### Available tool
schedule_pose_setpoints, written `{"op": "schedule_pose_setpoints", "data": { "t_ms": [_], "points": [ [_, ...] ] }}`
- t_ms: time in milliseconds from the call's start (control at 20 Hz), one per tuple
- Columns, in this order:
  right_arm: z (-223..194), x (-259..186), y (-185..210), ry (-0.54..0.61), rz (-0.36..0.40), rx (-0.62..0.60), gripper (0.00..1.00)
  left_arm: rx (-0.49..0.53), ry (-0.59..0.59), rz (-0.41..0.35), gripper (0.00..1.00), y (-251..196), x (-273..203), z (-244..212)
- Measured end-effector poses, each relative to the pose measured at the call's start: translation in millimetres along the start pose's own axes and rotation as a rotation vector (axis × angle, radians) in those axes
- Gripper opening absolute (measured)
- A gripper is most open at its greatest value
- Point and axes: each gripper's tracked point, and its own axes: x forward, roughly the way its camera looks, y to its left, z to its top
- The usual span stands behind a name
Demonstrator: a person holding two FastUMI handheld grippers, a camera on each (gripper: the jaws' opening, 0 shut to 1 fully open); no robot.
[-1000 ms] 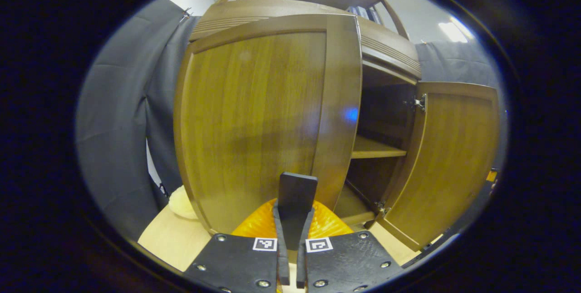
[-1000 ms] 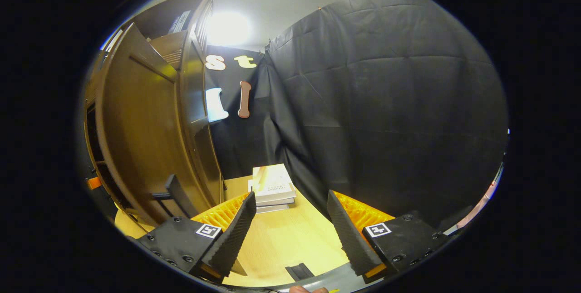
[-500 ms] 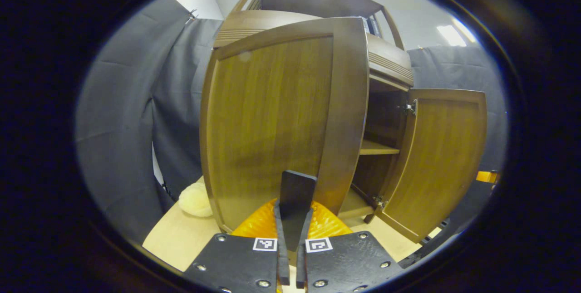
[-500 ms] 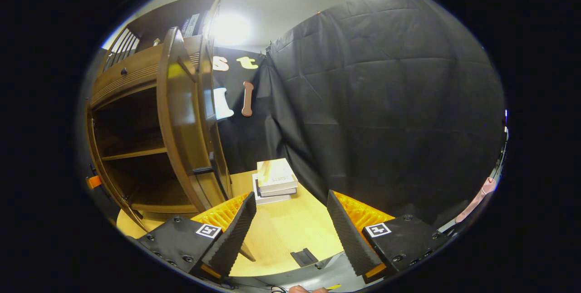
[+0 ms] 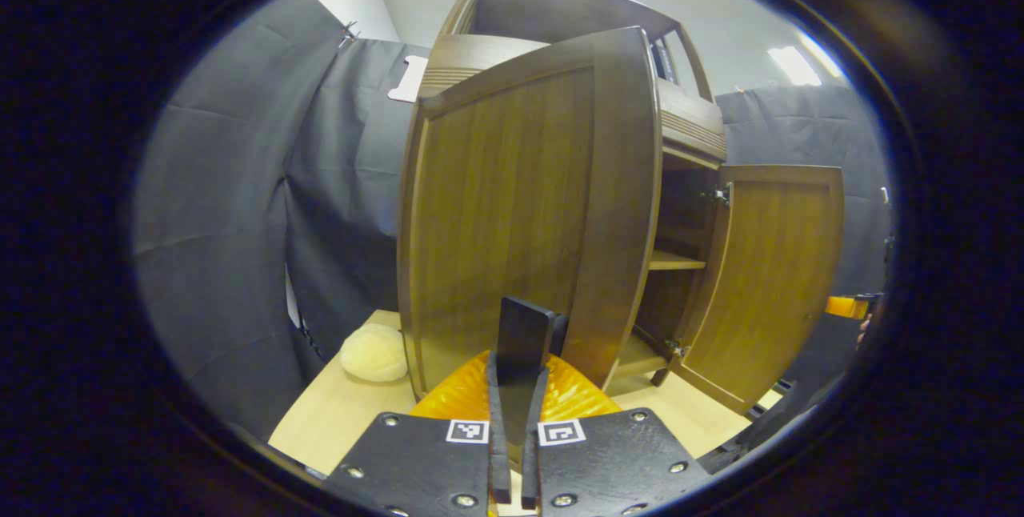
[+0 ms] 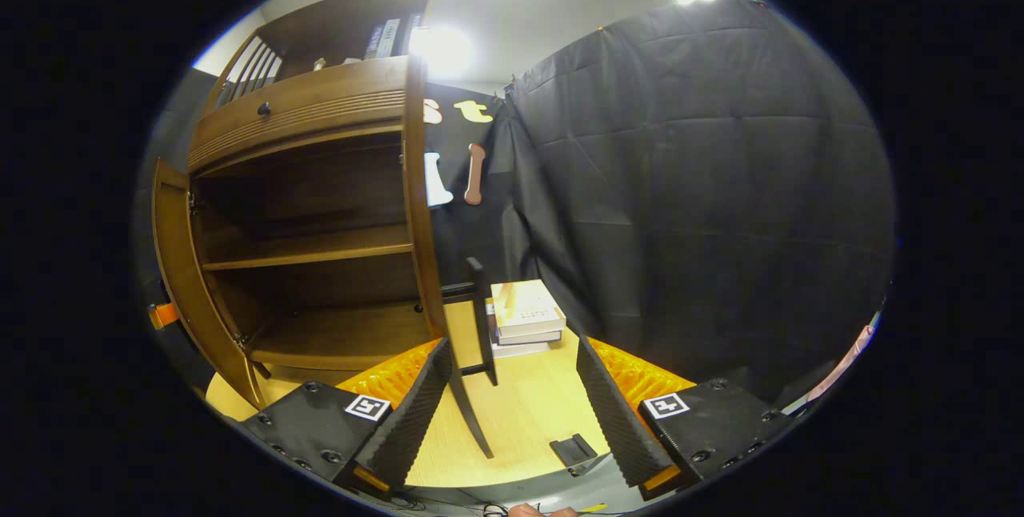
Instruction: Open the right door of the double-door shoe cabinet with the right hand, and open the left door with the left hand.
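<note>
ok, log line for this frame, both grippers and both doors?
left gripper: shut on left door handle | left door: part open | right gripper: open, holding nothing | right door: swung open | shelf: bare

The shoe cabinet [image 6: 304, 181] is brown wood with a streaked grain, its doors [image 5: 512, 205] golden-brown with darker frames. The counter [image 6: 528, 413] is pale yellow wood. A cream fluffy ball [image 5: 374, 352] lies near grey cloth [image 5: 232, 205].

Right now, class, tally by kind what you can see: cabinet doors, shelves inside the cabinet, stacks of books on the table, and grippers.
Cabinet doors: 2 (left door, right door)
Inside shelves: 1 (shelf)
Stacks of books: 1 (stack)
Grippers: 2 (left gripper, right gripper)
Total: 6
</note>
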Motion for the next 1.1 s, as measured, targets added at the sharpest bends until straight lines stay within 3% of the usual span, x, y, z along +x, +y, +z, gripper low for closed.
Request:
{"op": "schedule_pose_setpoints", "data": {
  "t_ms": [150,200,250,300,550,600,650,700,800,900,1000,1100],
  "points": [
    [-11,-2,13,0.023,0.028,-0.005,0.99,0.009,-0.003,0.013,0.1,16,-12,0],
    [-14,-2,17,0.027,0.035,-0.002,0.95,0.011,-0.003,0.026,0.09,21,-16,1],
    [-15,-2,20,0.027,0.039,-0.001,0.99,0.016,-0.002,0.041,0.09,32,-22,0],
    [-16,-2,21,0.027,0.039,-0.003,0.95,0.018,-0.002,0.058,0.09,42,-27,0],
    [-19,-1,26,0.026,0.039,-0.001,0.95,0.019,-0.028,0.178,0.04,118,-49,8],
    [-21,0,26,0.032,0.04,0.002,0.99,0.018,-0.03,0.189,0.07,139,-54,9],
    [-24,1,28,0.042,0.044,0.004,0.94,0.008,-0.041,0.148,0.06,147,-55,9],
    [-24,1,30,0.046,0.049,0.005,0.99,0.011,-0.042,0.108,0.03,154,-55,9],
    [-19,1,32,0.044,0.054,-0.002,0.95,0.056,-0.044,0.062,0.06,168,-54,10],
    [-13,-2,33,0.027,0.053,-0.013,0.95,0.035,-0.05,0.024,0.05,169,-54,9],
    [-12,-4,35,0.022,0.056,-0.017,0.99,0.017,-0.06,0.015,0.06,169,-55,8],
    [-12,-5,35,0.025,0.064,-0.02,0.95,0.036,-0.053,0.027,0.05,171,-56,7]
  ]
}}
